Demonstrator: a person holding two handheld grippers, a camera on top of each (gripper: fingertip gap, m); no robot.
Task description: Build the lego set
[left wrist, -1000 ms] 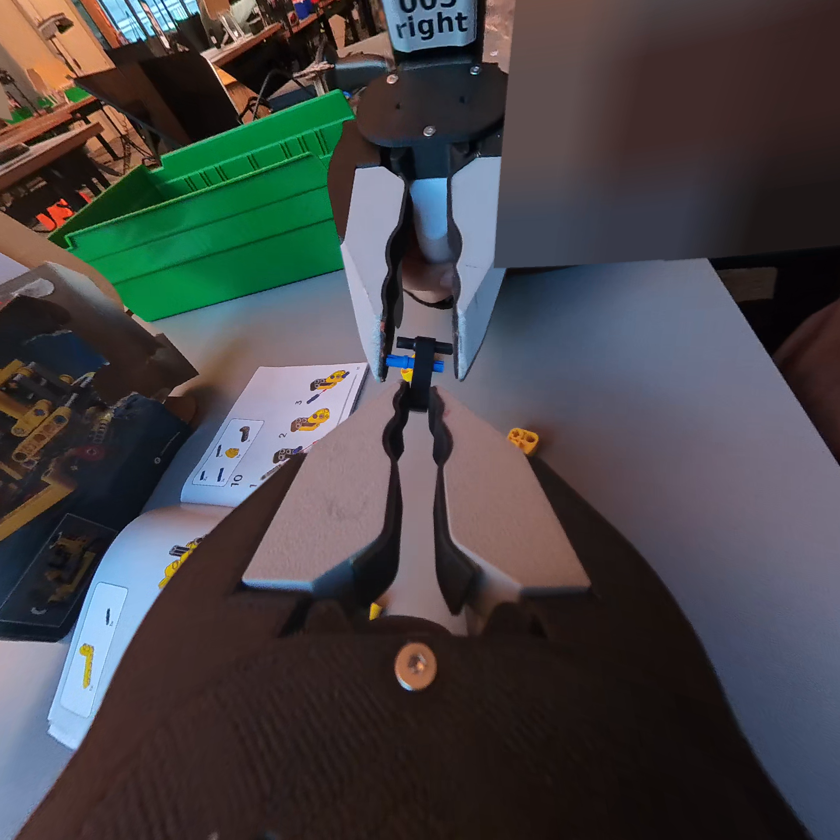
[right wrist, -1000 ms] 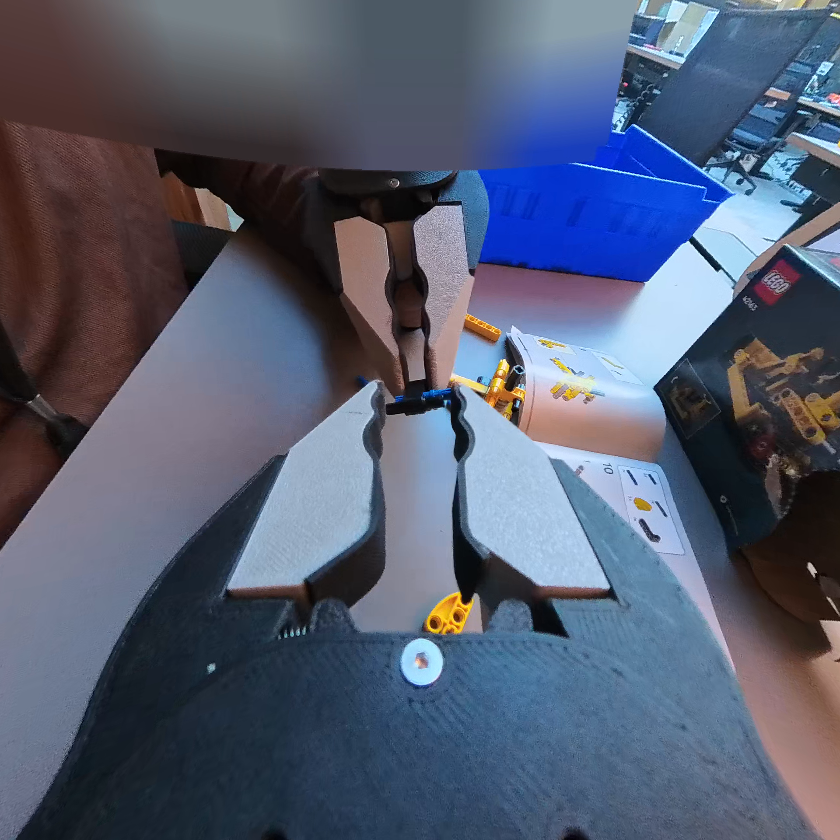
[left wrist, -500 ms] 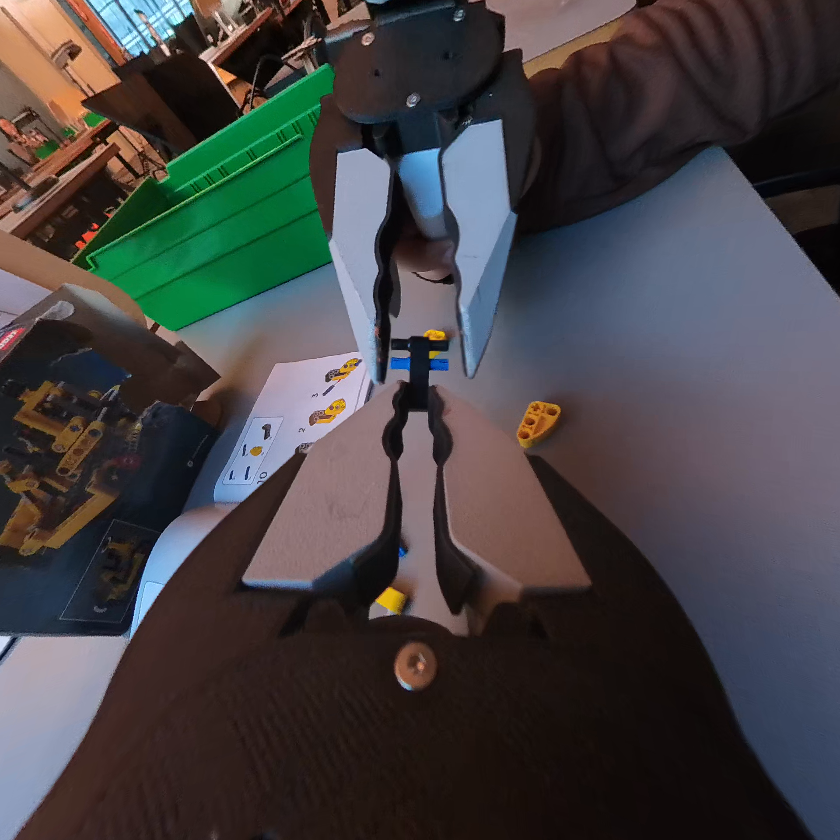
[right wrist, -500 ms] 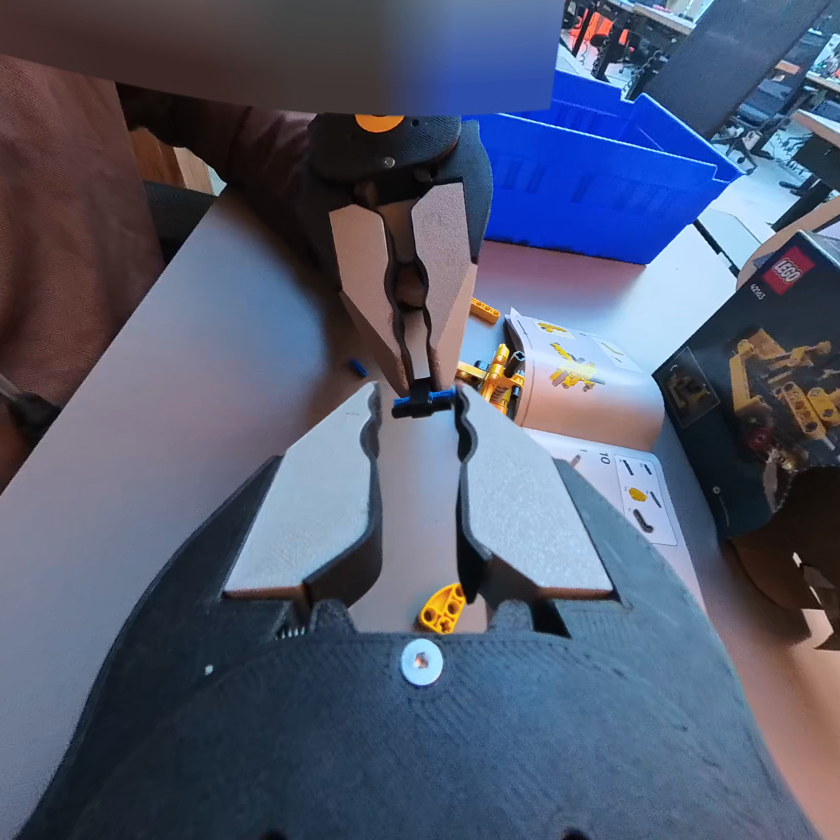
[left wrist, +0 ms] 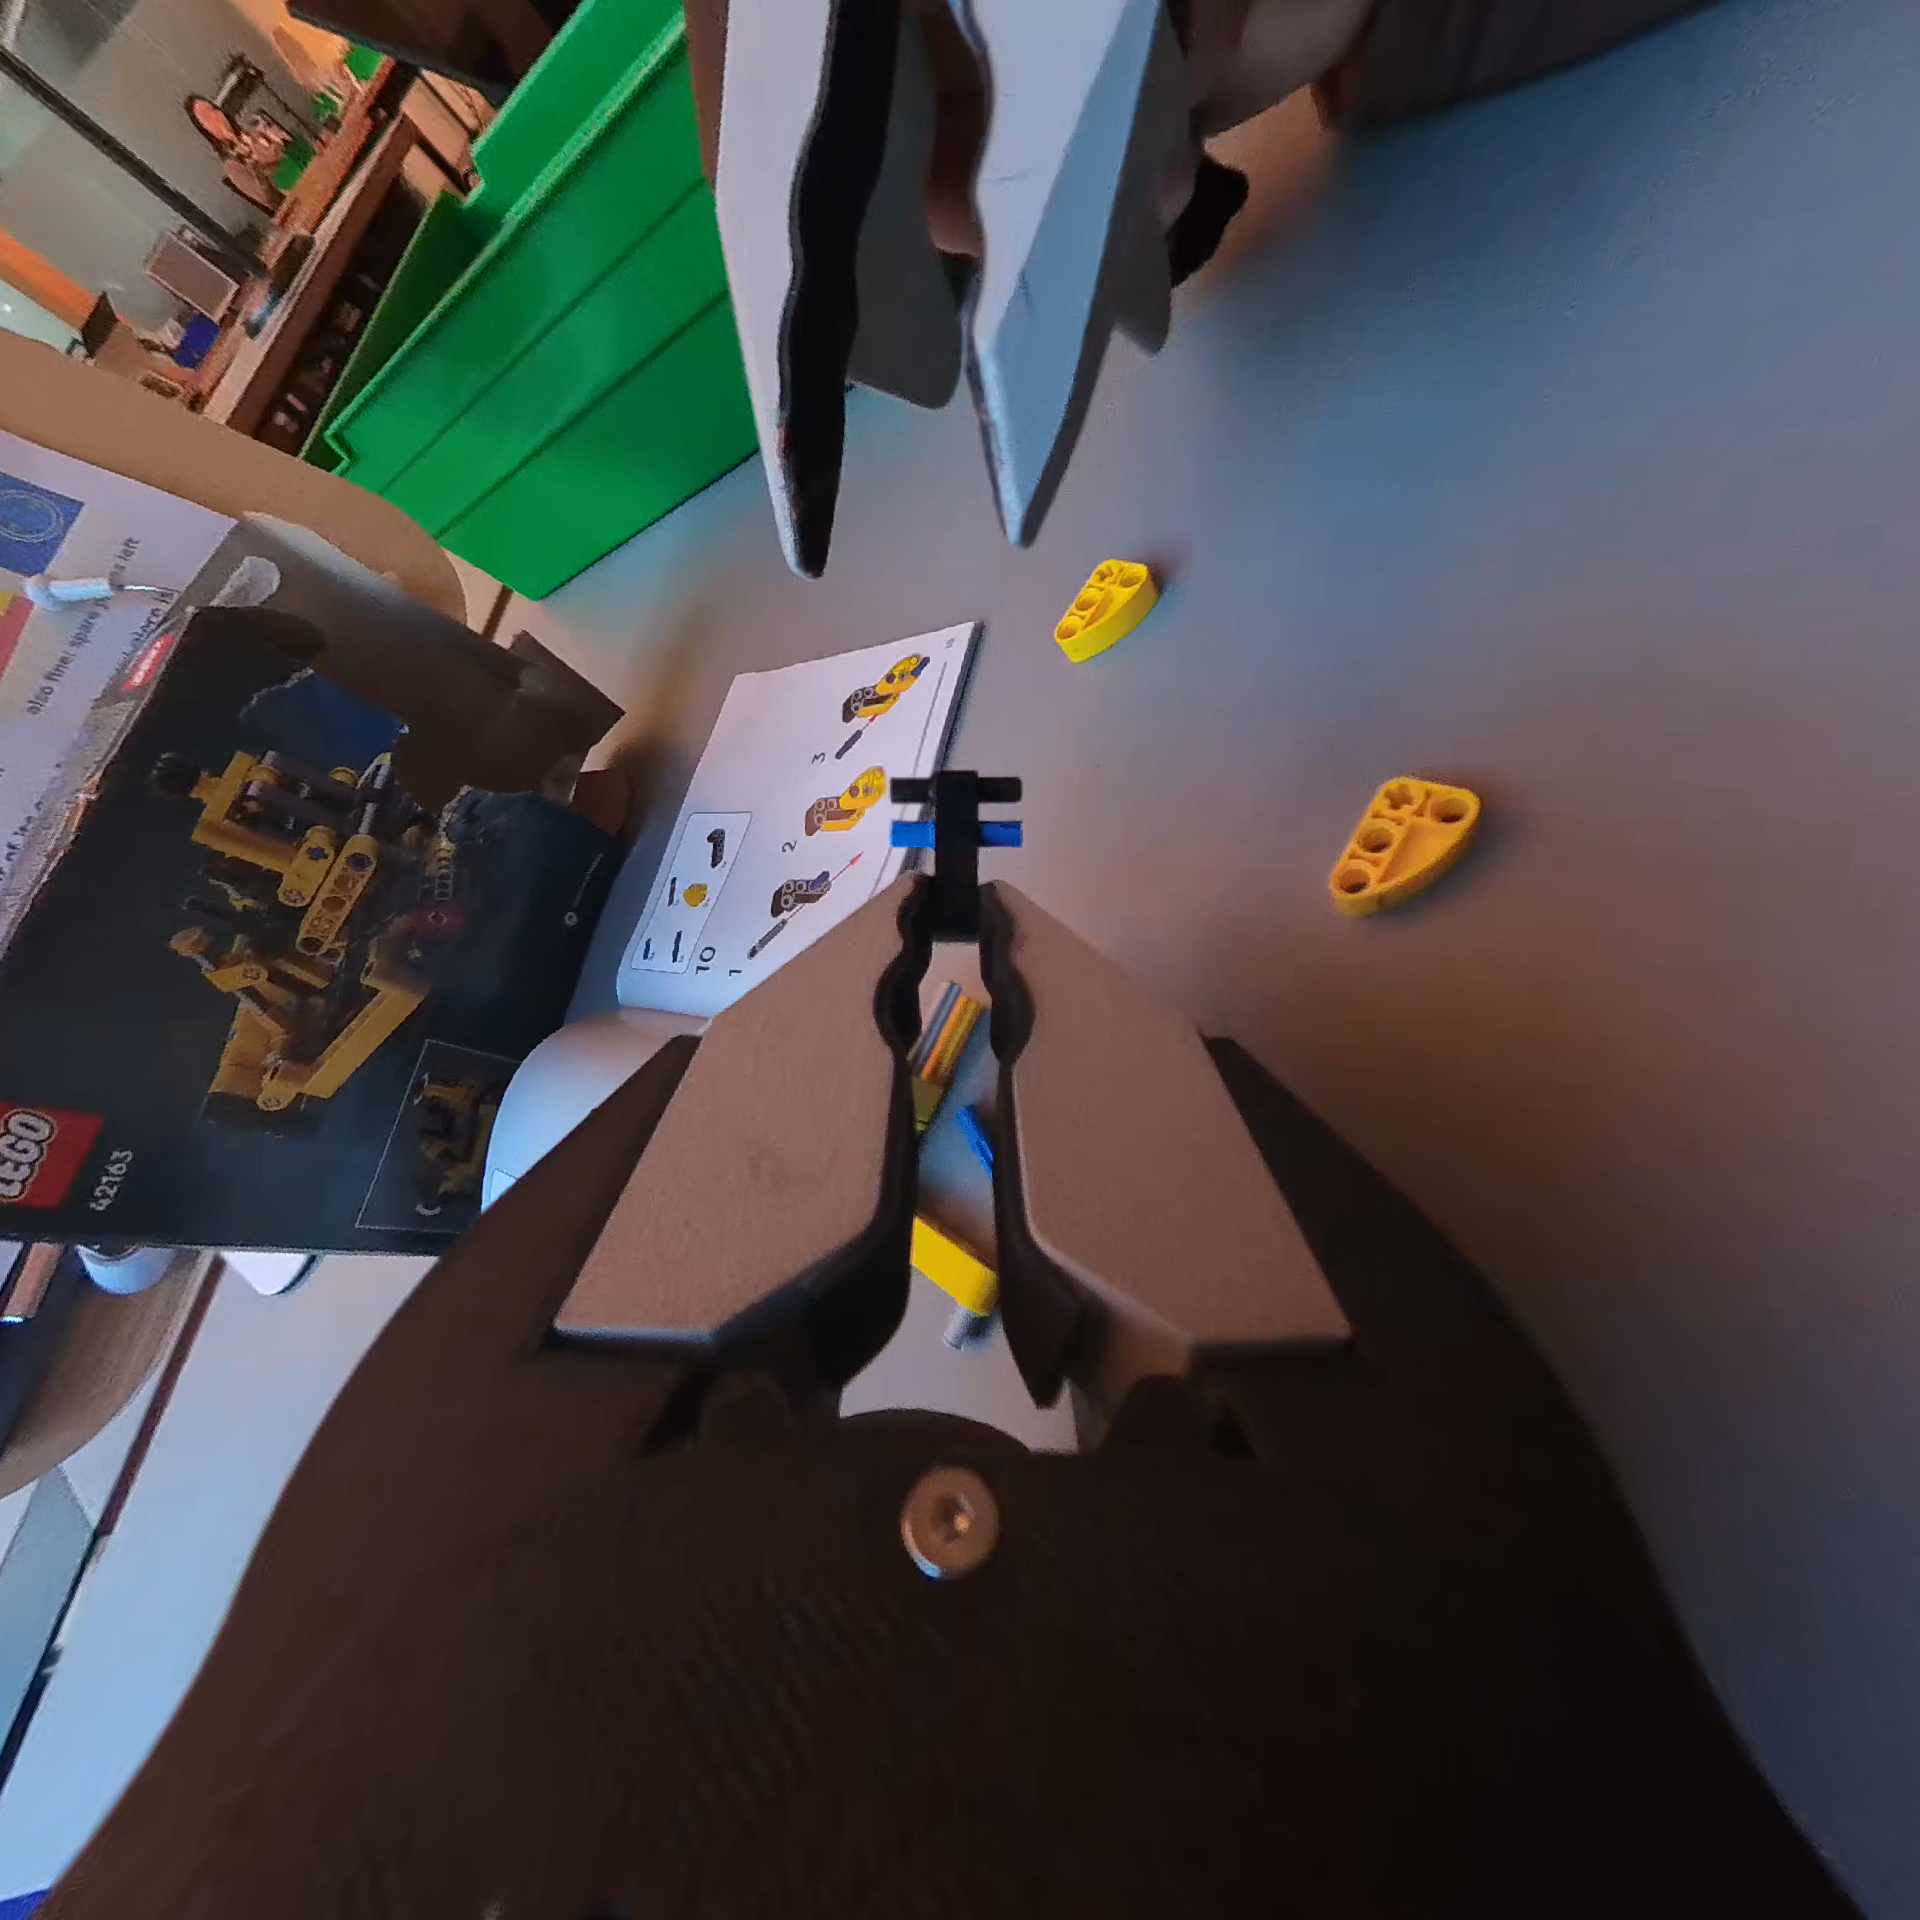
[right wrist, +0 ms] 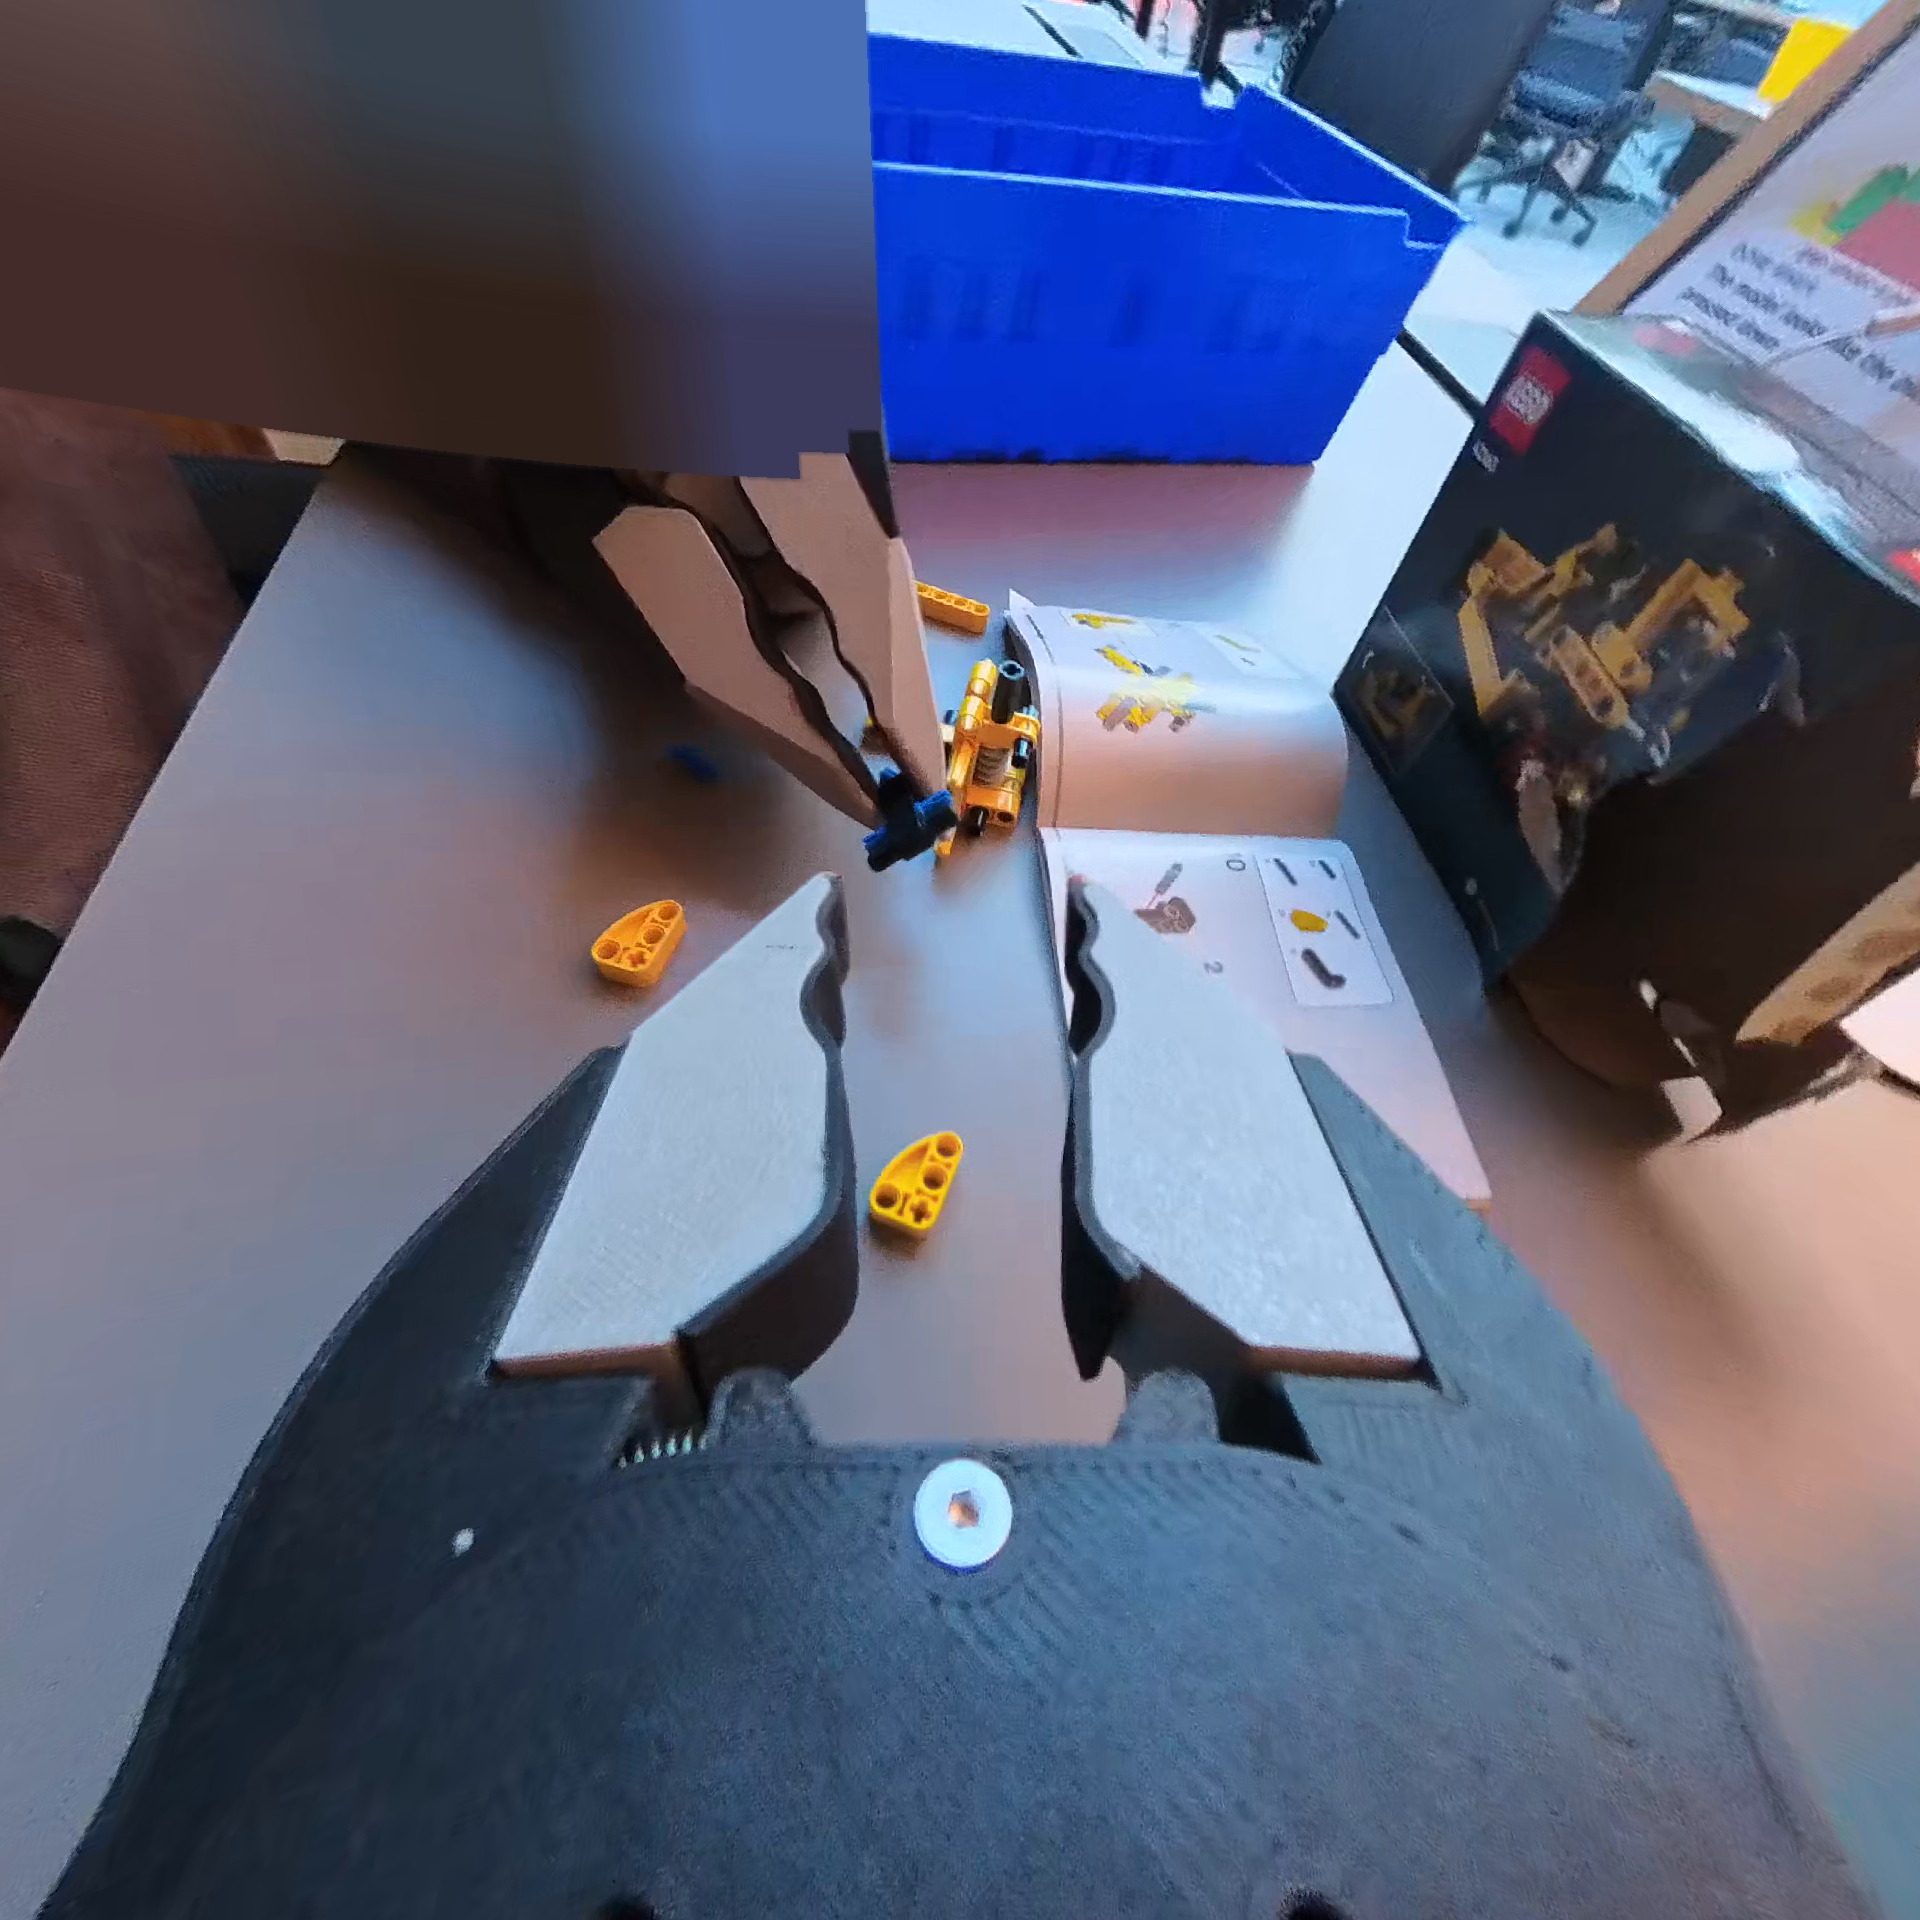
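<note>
- Left wrist view: your left gripper (left wrist: pixel 954 902) pinches the black beam (left wrist: pixel 956 847) by its end, leaving both pins exposed for mating.
- Your right gripper (right wrist: pixel 951 914) is spread and empty above a yellow piece (right wrist: pixel 916 1187), likely next.

The right gripper (right wrist: pixel 951 920) no longer brackets the black beam (left wrist: pixel 954 857); its tips now stand clear of the beam's black and blue pins, wider apart than before. In the left wrist view, the right gripper (left wrist: pixel 914 556) has withdrawn toward the upper centre of the frame, leaving open table between it and the beam. In the right wrist view, the left gripper (right wrist: pixel 902 795) has shifted from the frame centre toward the upper left and now appears tilted. Two yellow pieces (right wrist: pixel 916 1184) (right wrist: pixel 638 941) are now exposed on the table (right wrist: pixel 312 831) in that view.
</note>
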